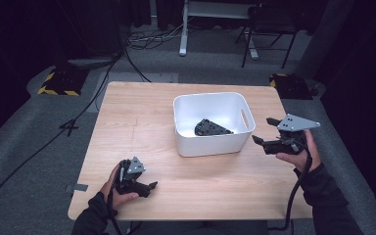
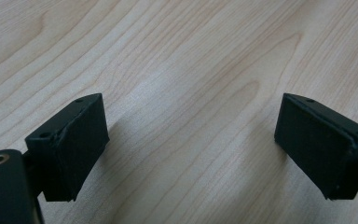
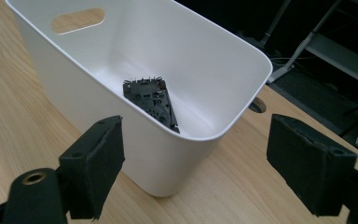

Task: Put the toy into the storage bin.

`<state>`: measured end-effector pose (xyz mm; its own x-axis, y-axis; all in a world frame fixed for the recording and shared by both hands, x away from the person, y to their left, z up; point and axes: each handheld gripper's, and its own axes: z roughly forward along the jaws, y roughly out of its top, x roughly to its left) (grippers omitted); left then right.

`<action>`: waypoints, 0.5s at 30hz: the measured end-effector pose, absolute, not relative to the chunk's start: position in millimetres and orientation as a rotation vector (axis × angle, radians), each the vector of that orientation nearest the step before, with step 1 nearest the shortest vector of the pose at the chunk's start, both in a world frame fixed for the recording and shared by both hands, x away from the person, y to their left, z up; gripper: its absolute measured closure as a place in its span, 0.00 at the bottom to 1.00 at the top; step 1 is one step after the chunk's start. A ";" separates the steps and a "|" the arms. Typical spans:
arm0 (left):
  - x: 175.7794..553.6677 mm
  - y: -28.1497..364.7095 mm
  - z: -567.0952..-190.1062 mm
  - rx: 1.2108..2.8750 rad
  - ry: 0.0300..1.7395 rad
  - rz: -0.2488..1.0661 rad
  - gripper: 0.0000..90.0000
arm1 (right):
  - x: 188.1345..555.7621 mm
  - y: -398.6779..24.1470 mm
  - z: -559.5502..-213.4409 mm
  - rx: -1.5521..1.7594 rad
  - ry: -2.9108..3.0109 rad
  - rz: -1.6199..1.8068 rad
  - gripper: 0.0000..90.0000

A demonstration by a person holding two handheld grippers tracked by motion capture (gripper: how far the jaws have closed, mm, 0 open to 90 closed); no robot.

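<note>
Light wood table (image 1: 127,122): white plastic bin (image 1: 186,129) w/ dark circuit board (image 1: 210,128) inside; left gripper (image 1: 149,186) & right gripper (image 1: 264,132) both released, nothing held.

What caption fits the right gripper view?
Open hand-held gripper faces a white bin on a wooden table, a dark flat part lying inside.

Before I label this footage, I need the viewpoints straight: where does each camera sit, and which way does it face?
High view: above the person's side, facing forward and down on the table; forearms, left hand-held gripper, right hand-held gripper.
Left gripper view: on that gripper, facing bare tabletop between its open jaws.
Right gripper view: on that gripper, facing the white bin between its open jaws.
Shared: high and right gripper views show the bin holding a dark part.
</note>
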<state>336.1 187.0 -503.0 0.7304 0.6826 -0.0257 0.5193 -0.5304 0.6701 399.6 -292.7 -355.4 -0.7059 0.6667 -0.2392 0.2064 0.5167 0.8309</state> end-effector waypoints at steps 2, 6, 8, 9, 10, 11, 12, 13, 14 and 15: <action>336.1 186.8 -503.1 2.253 0.906 0.316 0.11 | 397.6 -293.8 -358.3 0.698 2.220 1.113 0.21; 336.0 186.8 -503.1 2.253 0.906 0.314 0.11 | 393.9 -295.4 -364.4 0.711 2.222 1.094 0.20; 336.2 187.1 -502.9 2.258 0.900 0.318 0.11 | 392.2 -297.2 -370.2 0.713 2.224 1.091 0.20; 336.2 187.1 -502.9 2.258 0.900 0.318 0.11 | 392.2 -297.2 -370.2 0.713 2.224 1.091 0.20; 336.1 187.0 -503.0 2.257 0.904 0.316 0.11 | 390.2 -298.8 -374.2 0.732 2.232 1.082 0.20; 336.1 187.0 -503.0 2.257 0.904 0.316 0.11 | 390.1 -299.8 -376.2 0.724 2.238 1.086 0.20; 336.2 187.1 -502.8 2.259 0.902 0.313 0.11 | 389.5 -300.6 -378.3 0.724 2.236 1.085 0.20; 336.2 187.1 -502.8 2.259 0.902 0.313 0.11 | 389.0 -301.5 -380.2 0.723 2.243 1.081 0.20; 336.2 187.0 -503.0 2.255 0.903 0.319 0.11 | 388.5 -302.3 -382.1 0.727 2.242 1.074 0.20; 336.0 186.8 -503.0 2.253 0.905 0.316 0.11 | 388.5 -302.3 -382.1 0.727 2.242 1.074 0.20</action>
